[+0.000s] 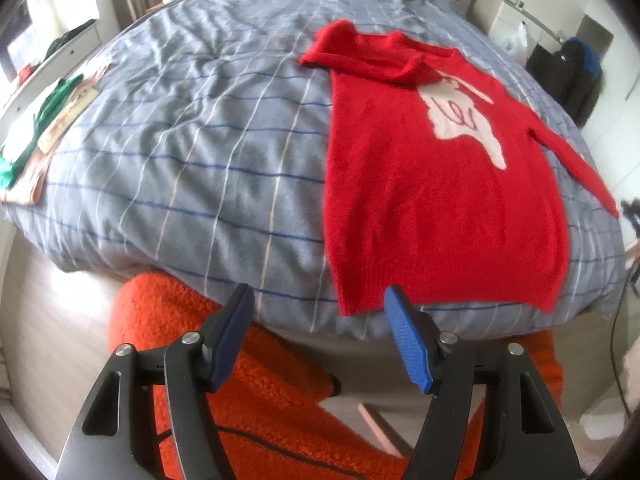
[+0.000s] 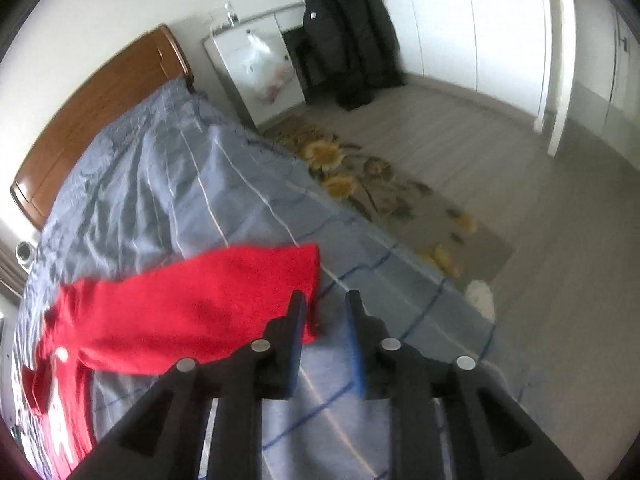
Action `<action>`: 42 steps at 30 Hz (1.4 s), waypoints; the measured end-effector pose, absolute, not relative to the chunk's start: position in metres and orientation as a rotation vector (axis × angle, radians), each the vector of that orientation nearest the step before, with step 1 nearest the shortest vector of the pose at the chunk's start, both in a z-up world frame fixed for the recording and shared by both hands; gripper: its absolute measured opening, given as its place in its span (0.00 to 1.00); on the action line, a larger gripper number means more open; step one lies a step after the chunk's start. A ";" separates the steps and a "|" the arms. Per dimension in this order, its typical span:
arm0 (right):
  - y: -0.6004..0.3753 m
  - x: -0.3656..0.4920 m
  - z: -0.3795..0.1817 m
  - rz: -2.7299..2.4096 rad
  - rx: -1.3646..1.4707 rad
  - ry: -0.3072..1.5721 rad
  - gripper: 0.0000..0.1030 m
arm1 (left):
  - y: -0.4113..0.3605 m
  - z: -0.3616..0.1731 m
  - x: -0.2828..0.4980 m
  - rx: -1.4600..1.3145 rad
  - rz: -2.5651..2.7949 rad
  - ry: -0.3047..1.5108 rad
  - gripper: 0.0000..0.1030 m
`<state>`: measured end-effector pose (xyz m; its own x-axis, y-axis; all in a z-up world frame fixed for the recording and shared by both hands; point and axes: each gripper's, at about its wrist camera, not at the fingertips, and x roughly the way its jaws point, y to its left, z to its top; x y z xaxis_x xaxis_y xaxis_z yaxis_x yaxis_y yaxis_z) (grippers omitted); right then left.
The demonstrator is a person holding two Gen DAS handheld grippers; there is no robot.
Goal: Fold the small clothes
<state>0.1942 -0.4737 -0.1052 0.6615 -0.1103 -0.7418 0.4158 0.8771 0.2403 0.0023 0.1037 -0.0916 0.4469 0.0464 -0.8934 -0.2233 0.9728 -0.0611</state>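
While your right gripper (image 2: 322, 300) hung slightly parted, empty, the red knitted sweater's sleeve (image 2: 192, 304) lay leftward.
Your left gripper (image 1: 318, 300) gaped empty near its hem.

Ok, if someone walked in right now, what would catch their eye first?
The bright red sweater with a pale picture on its chest, lying flat on the grey checked bedcover. One sleeve is folded across the collar; the other stretches towards the bed's edge, just ahead of the right gripper, whose jaws stand slightly apart with nothing between them.
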 end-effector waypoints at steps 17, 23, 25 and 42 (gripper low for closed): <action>-0.411 0.155 -0.112 -0.138 0.314 0.814 0.39 | 0.100 -0.009 0.178 0.009 -0.075 0.994 0.81; -0.345 0.092 -0.125 0.014 0.203 0.841 0.39 | 0.046 -0.048 0.281 0.170 -0.111 1.059 0.81; -0.330 0.072 -0.134 0.033 0.189 0.853 0.39 | 0.040 -0.066 0.302 0.178 -0.100 1.100 0.81; -0.298 0.014 -0.173 0.087 0.074 0.876 0.40 | 0.200 -0.029 0.236 -0.204 0.289 0.873 0.03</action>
